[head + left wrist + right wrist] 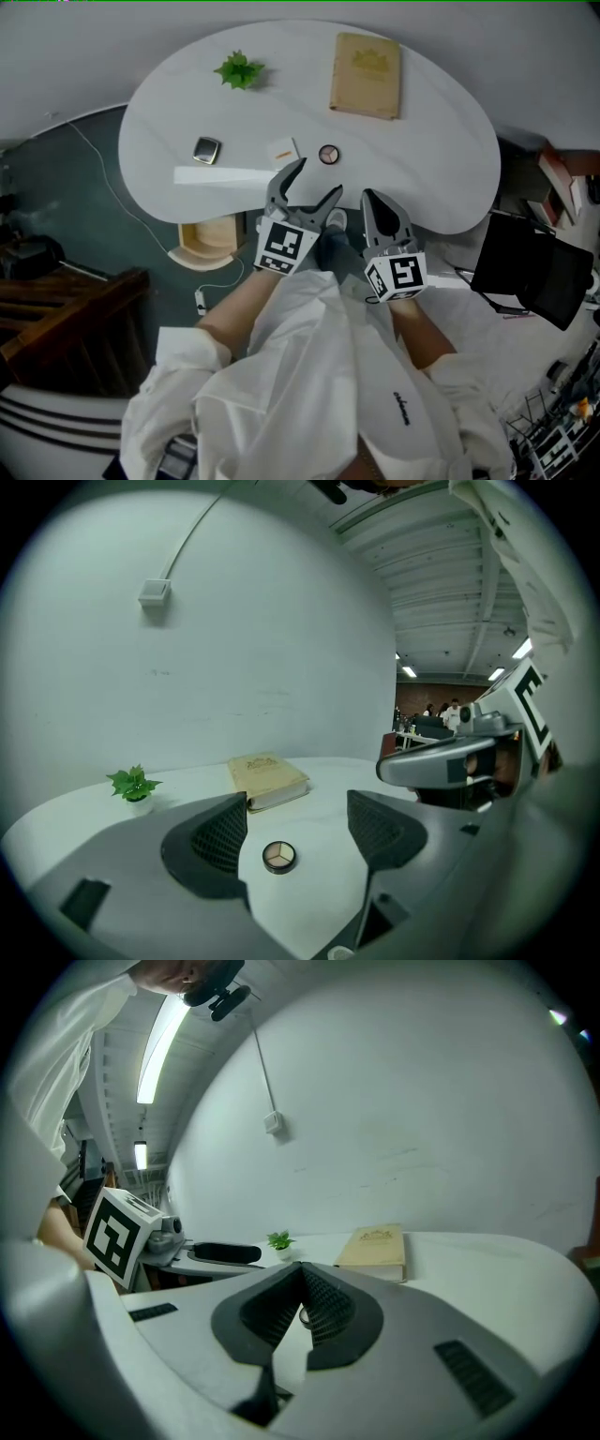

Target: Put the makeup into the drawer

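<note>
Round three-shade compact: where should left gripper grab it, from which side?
Probably pinch the compact across its rim, left gripper coming down from the near side. It lies flat and low on the table, so only the round side wall offers purchase; the open jaws look wide enough.

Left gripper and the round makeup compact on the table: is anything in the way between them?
Nothing visible. The left gripper, jaws apart, faces the round compact across bare tabletop; the book lies beyond it and the small white box off to its left.
</note>
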`<action>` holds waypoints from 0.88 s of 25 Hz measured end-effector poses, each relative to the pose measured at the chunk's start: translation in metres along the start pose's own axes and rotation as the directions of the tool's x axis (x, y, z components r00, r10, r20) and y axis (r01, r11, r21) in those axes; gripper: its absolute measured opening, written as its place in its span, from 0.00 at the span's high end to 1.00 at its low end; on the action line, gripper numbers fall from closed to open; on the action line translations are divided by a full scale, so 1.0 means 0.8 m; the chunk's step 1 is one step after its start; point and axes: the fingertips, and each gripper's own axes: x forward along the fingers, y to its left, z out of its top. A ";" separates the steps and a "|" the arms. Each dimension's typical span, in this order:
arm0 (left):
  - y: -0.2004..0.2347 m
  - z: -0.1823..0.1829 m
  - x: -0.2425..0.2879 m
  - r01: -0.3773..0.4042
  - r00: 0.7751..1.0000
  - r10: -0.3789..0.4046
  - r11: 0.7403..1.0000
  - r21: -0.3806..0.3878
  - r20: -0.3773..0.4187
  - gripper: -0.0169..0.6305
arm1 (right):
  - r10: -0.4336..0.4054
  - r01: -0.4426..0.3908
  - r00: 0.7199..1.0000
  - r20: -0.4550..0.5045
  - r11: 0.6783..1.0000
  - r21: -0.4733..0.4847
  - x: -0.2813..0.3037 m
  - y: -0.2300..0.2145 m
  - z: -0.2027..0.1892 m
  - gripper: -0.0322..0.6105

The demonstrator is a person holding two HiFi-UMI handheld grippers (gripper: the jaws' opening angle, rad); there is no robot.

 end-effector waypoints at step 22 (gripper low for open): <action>0.030 -0.086 0.093 -0.005 0.989 0.000 0.999 -0.037 -0.147 0.47 | -0.059 0.062 0.990 -0.130 0.998 0.017 0.078 -0.037 -0.074 0.92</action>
